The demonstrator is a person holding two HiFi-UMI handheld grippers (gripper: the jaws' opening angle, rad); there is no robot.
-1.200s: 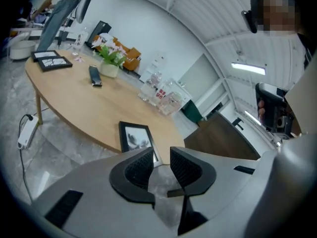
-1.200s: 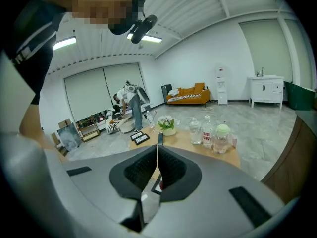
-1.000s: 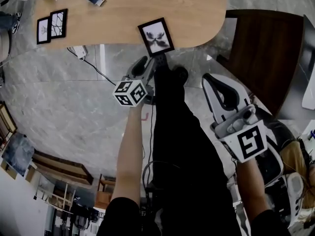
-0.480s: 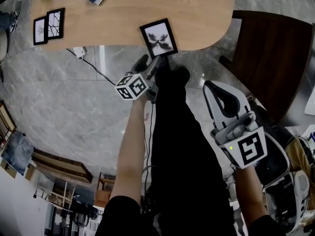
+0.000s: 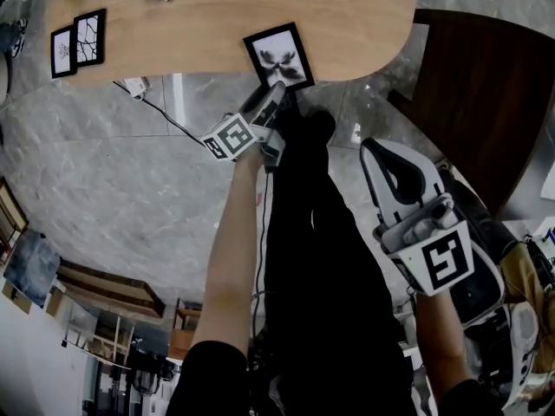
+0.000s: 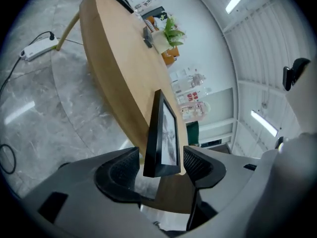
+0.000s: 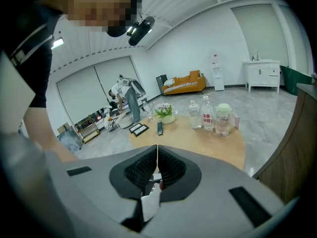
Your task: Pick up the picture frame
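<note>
**Left tongs [image 6: 161,165] spread round the frame's near end**

Left tongs are spread wide, having just been opening, and the picture frame [image 6: 166,133] stands edge-on between the pads [image 6: 119,170]. As far as I can see it touches neither pad. The frame lies flat on the bench [image 5: 217,24], with its near end at or just past the bench's rim, which is what lets one jaw go under it.

To do this well, I judge I should slide in a little deeper, so the pads bite on the black border and not on the very tip. Then I should close squarely on both faces. A skewed squeeze could twist the frame or flick it off the rim. Once pinched, I would lift it level and clear of the wood.

Right tongs [image 7: 157,170] are pressed together with nothing between them, low by my leg and well apart from the frame. I think they are best kept there.
</note>
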